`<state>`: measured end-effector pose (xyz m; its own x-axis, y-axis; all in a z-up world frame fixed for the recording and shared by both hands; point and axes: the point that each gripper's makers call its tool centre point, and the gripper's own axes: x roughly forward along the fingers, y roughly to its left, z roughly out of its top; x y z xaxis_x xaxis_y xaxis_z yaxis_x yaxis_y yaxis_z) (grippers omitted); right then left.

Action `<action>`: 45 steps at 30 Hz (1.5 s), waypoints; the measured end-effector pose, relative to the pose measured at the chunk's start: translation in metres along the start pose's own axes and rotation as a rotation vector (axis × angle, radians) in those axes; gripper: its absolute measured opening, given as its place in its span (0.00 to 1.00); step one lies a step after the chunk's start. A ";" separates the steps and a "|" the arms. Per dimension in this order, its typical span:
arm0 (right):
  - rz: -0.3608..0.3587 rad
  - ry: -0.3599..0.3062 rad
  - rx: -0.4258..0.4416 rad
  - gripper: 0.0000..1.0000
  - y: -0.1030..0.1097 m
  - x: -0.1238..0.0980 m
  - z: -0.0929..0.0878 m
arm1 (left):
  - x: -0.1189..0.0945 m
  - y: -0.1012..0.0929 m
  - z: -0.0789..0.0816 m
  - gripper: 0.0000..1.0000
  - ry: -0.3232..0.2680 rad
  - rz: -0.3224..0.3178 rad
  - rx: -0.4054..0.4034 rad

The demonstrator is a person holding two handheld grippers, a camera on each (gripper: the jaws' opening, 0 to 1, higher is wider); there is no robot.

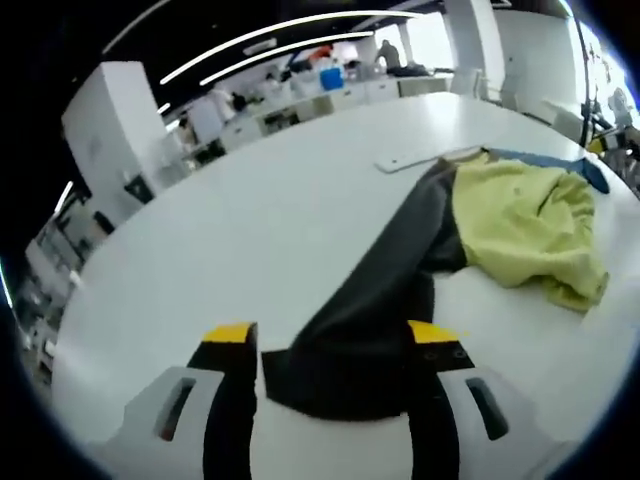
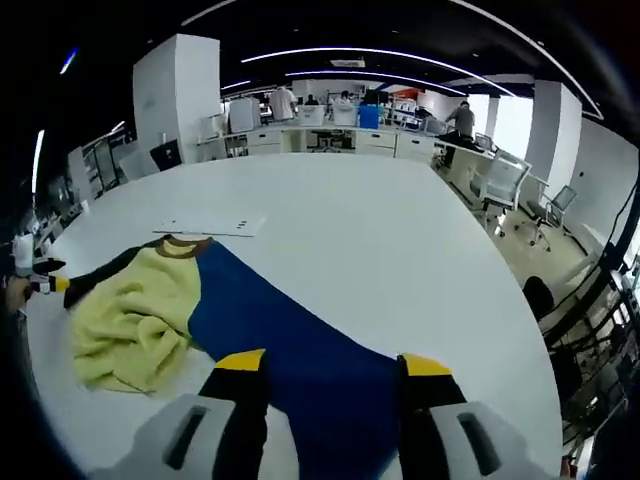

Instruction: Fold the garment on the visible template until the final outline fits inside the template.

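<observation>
One garment, one sheet, two grippers — the count on the table.

A single garment (image 1: 470,230) lies on the one white table (image 1: 260,230), in three colours: one dark sleeve near the left gripper (image 1: 335,345), one blue sleeve near the right gripper (image 2: 330,375), one yellow body between. One flat white sheet (image 2: 210,226) lies at its far side — each gripper shows two yellow-tipped jaws. One person (image 2: 462,120) stands far right.
</observation>
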<state>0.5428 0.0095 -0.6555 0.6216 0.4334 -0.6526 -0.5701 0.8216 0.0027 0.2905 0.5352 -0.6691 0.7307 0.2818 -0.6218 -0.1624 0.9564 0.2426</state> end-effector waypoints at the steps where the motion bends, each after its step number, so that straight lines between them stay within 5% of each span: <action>1: 0.008 -0.001 -0.007 0.51 0.004 -0.002 0.000 | -0.003 -0.005 0.002 0.61 -0.012 -0.015 -0.005; 6: 0.086 -0.023 -0.015 0.54 0.032 -0.011 0.002 | -0.018 -0.032 0.019 0.74 -0.102 -0.082 0.017; 11: 0.155 -0.036 -0.041 0.55 0.066 -0.019 -0.004 | -0.030 -0.061 0.023 0.79 -0.127 -0.135 0.066; 24: 0.298 -0.012 -0.094 0.55 0.131 -0.022 -0.035 | -0.037 -0.106 0.017 0.85 -0.157 -0.241 0.000; 33: 0.349 -0.013 -0.194 0.50 0.155 -0.007 -0.056 | -0.039 -0.150 0.007 0.76 -0.173 -0.318 0.006; 45: 0.370 -0.009 -0.210 0.47 0.174 0.006 -0.068 | -0.038 -0.195 -0.003 0.62 -0.168 -0.407 -0.060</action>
<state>0.4105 0.1301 -0.7108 0.3587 0.6888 -0.6299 -0.8522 0.5171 0.0802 0.2922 0.3387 -0.6954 0.8400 -0.1304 -0.5267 0.1264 0.9910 -0.0437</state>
